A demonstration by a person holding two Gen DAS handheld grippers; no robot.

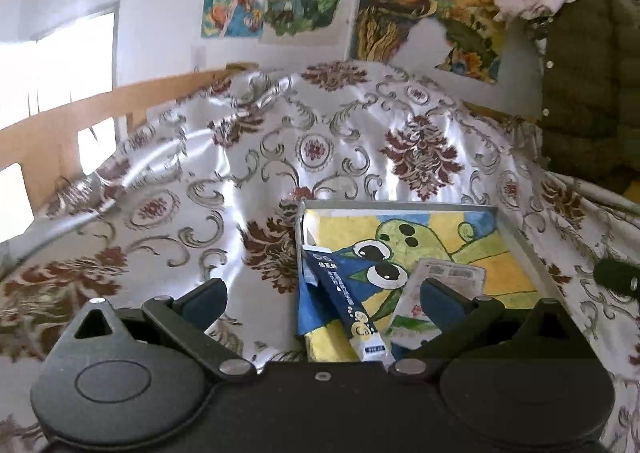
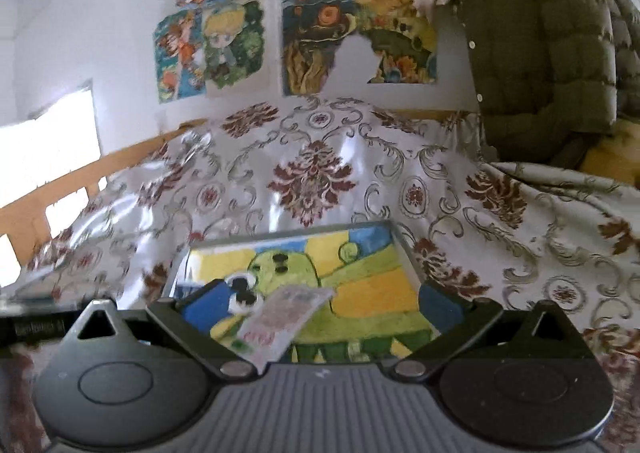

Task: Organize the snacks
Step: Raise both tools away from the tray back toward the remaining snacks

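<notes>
Left wrist view gives us the left gripper (image 1: 322, 295) spread wide and empty above the tray (image 1: 516, 237), where the dark blue packet (image 1: 346, 301) leans at nine o'clock of the pale packet (image 1: 436, 293), while our right gripper (image 2: 320, 299) gapes empty too.

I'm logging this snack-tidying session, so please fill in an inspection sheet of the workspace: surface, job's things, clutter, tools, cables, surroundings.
Surface: floral tablecloth, wrinkled and glossy.
Job's things: shallow tray with a cartoon frog painted inside; a dark blue snack stick leans on its left wall; a pale flat snack packet lies inside.
Clutter: nothing seen on the cloth.
Tools: left tool open, nothing between its fingers; right tool open, empty, above the tray.
Cables: nothing seen.
Surroundings: cartoon posters on a white wall, olive padded jacket hanging at right, wooden rail at left.
</notes>
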